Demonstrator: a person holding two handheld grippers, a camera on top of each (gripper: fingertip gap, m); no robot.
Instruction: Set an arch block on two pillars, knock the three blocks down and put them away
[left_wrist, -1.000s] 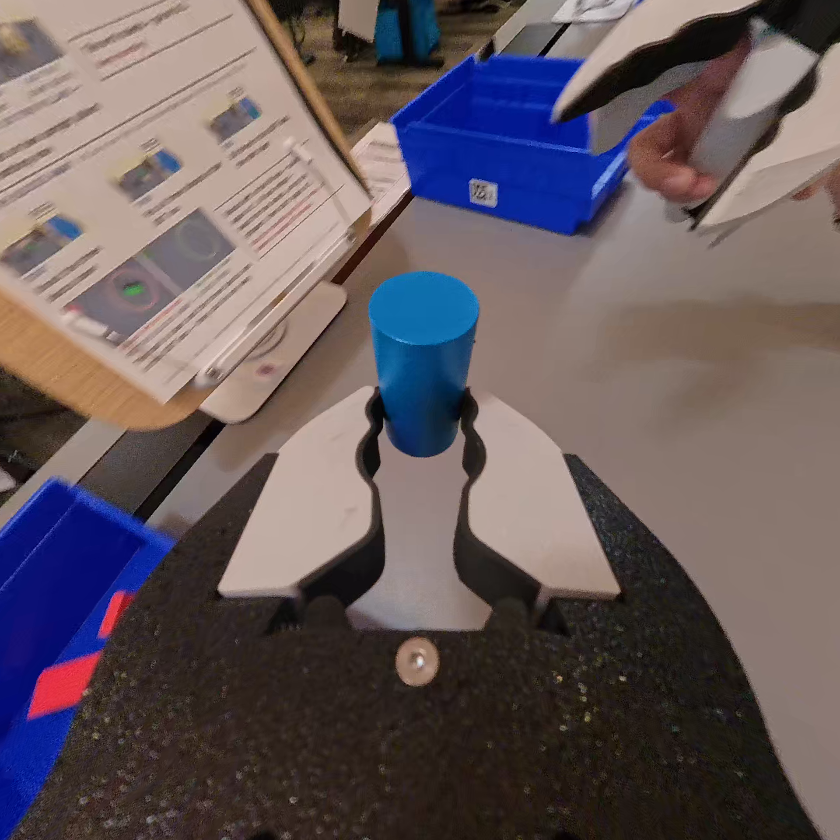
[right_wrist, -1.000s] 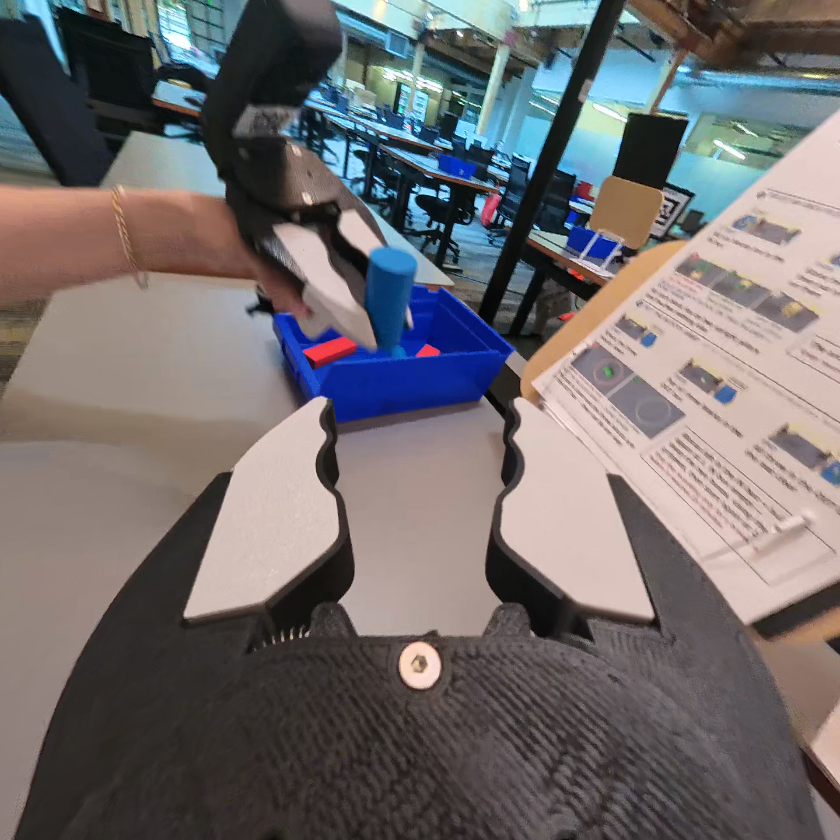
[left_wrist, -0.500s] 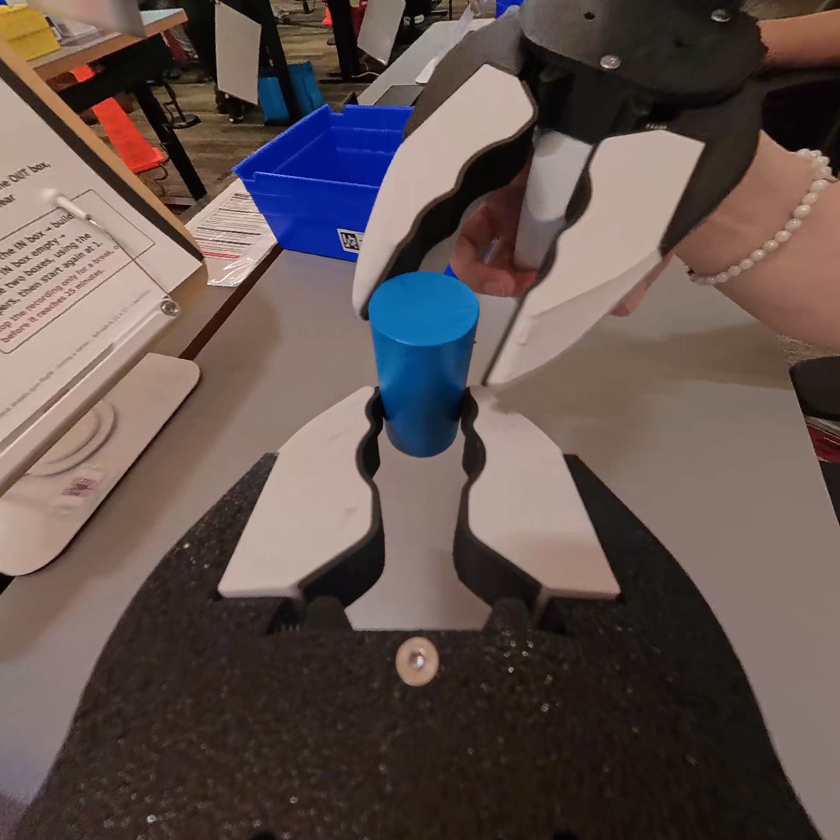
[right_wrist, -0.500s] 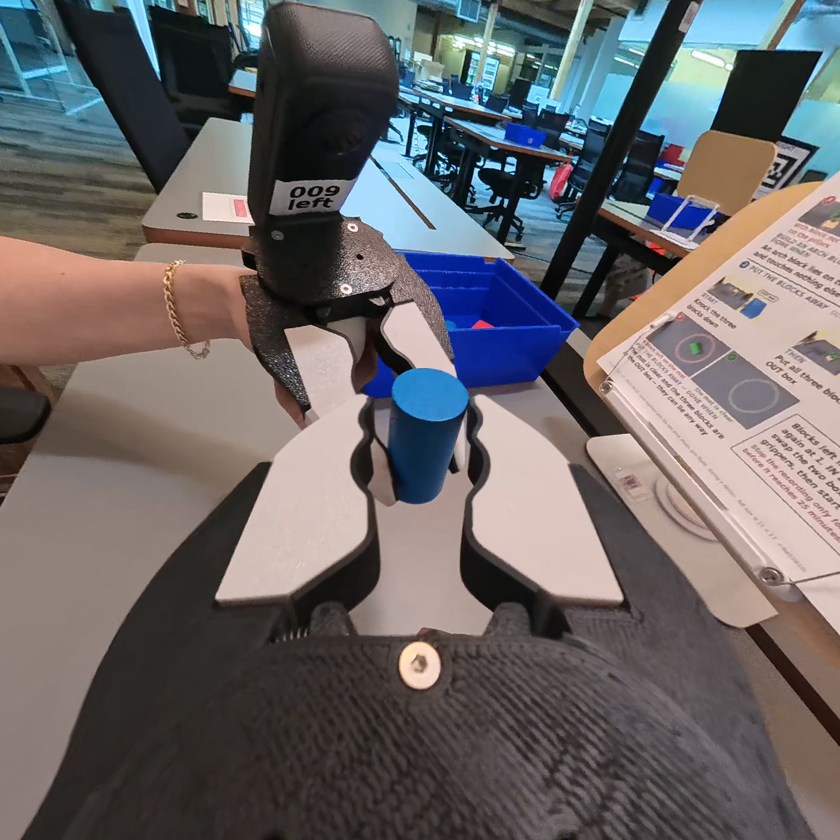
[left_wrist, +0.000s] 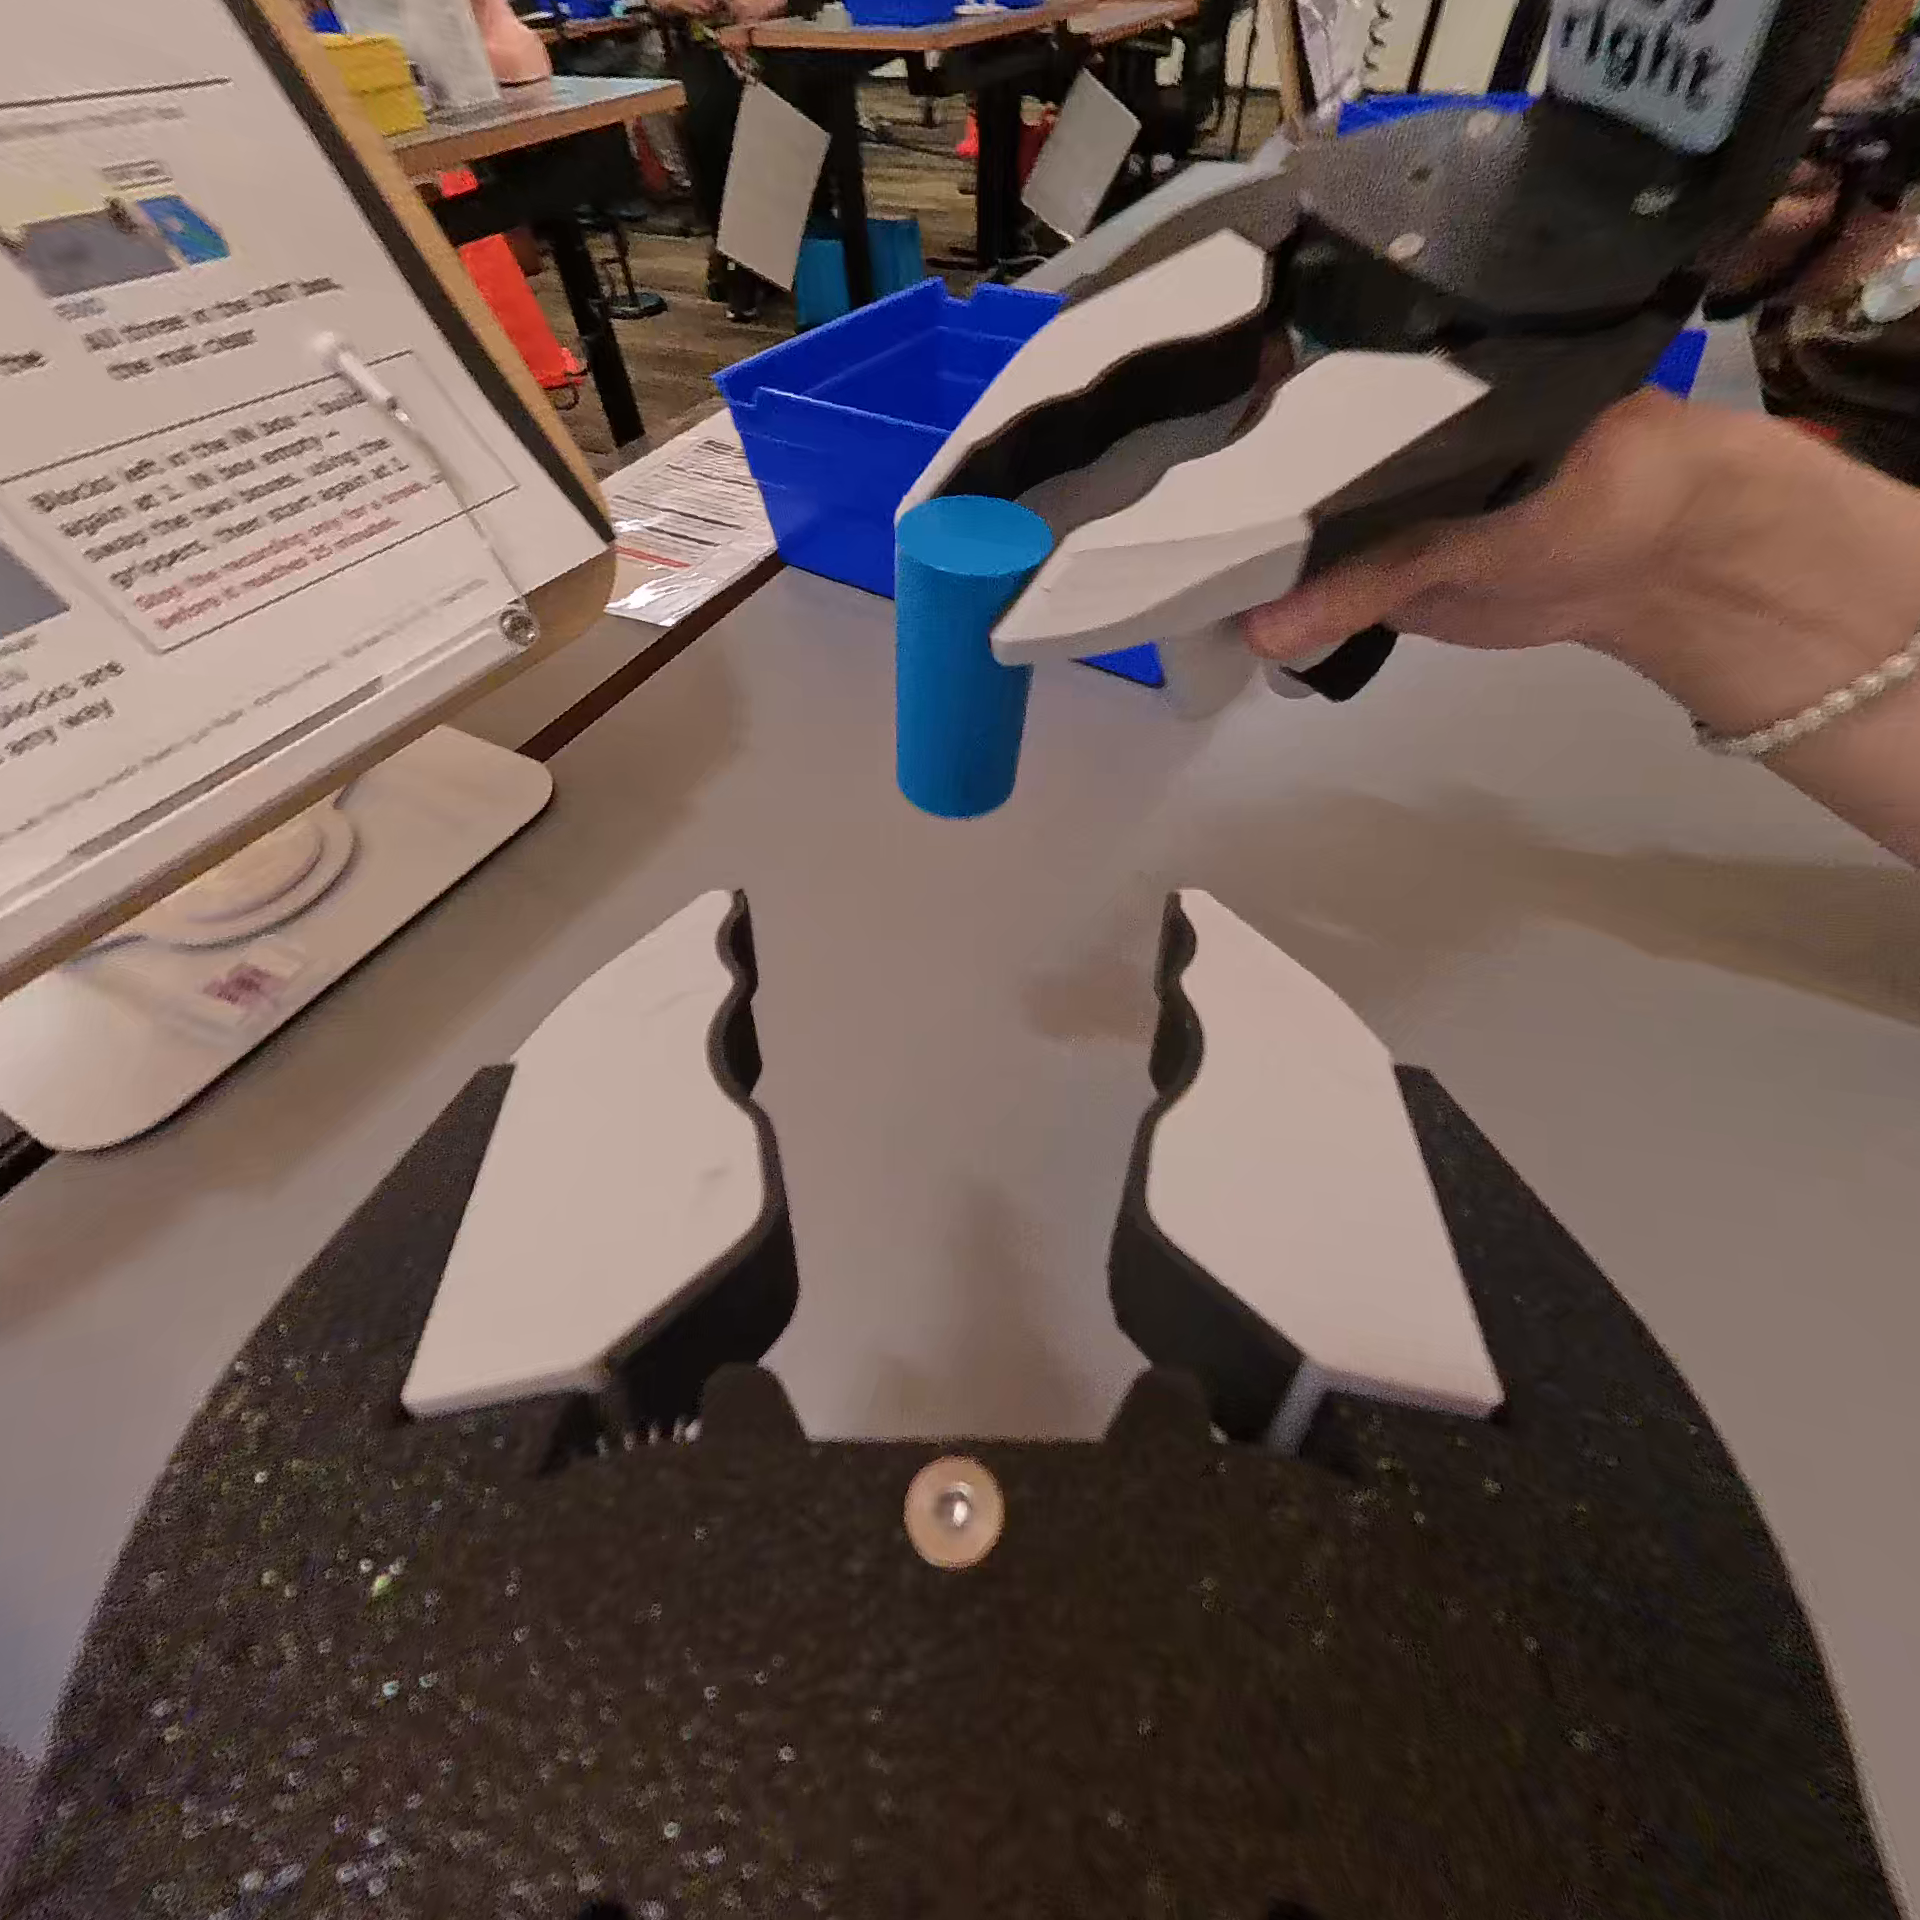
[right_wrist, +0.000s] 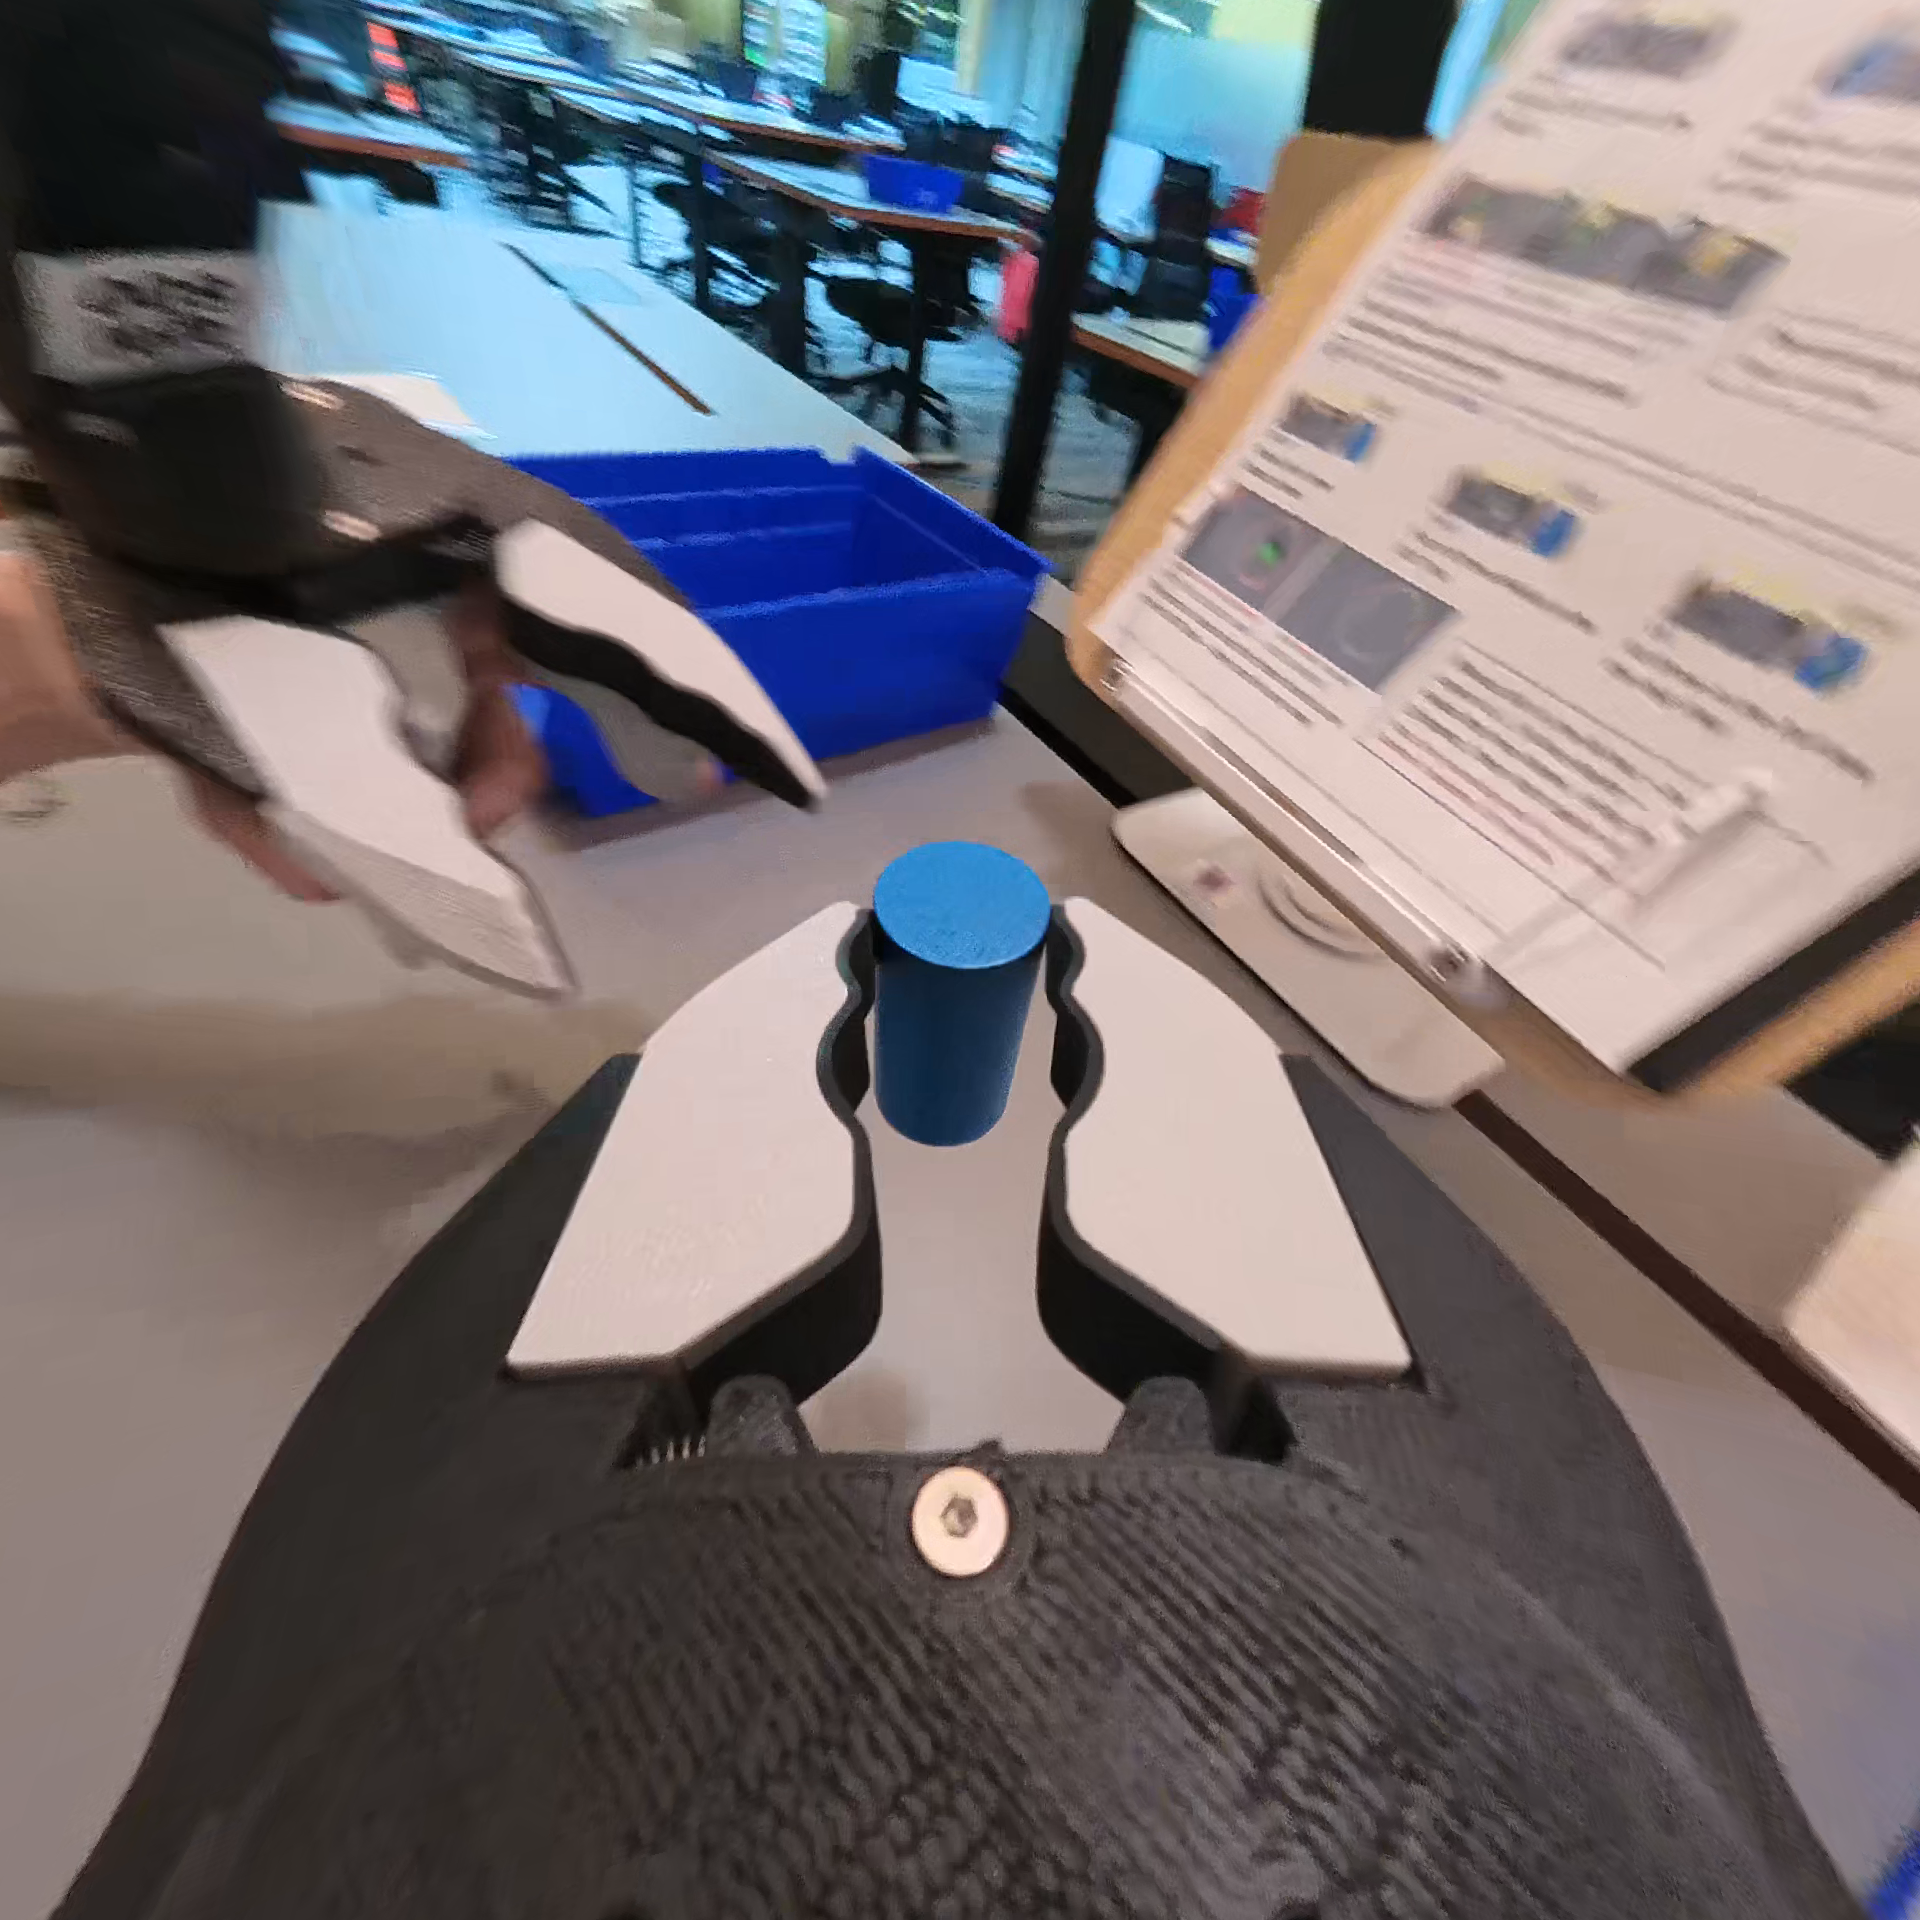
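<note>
Right gripper (right_wrist: 958, 940) has the blue cylinder (right_wrist: 954, 1006), fingers (right_wrist: 727, 1132) clamped on either side of it near the tips. It's a plain, solid-looking cylinder, matte blue with a faintly grainy surface, flat round top, taller than it is wide. Held upright, top end poking above the fingers, lower end hanging free above the grey table (right_wrist: 208, 1195).

From the left wrist view, the same blue cylinder (left_wrist: 961, 665) hangs in the air, pinched near its top by the right gripper (left_wrist: 1003, 566) coming in from the right, a hand (left_wrist: 1621, 582) with a bracelet wrapped round the handle. The cylinder's bottom is clear of the table (left_wrist: 1558, 1039), with nothing touching it below.

Left gripper (left_wrist: 956, 914) is spread wide, fingers (left_wrist: 613, 1174) apart and empty, the cylinder just ahead of its tips. In the right wrist view that left gripper (right_wrist: 675, 894) sits off to the left, fingers parted, blurred.

Behind, a blue bin (left_wrist: 862, 416) sits on the table's far part, and a tilted instruction board (left_wrist: 260, 468) on a white stand stands to the side of the table.
</note>
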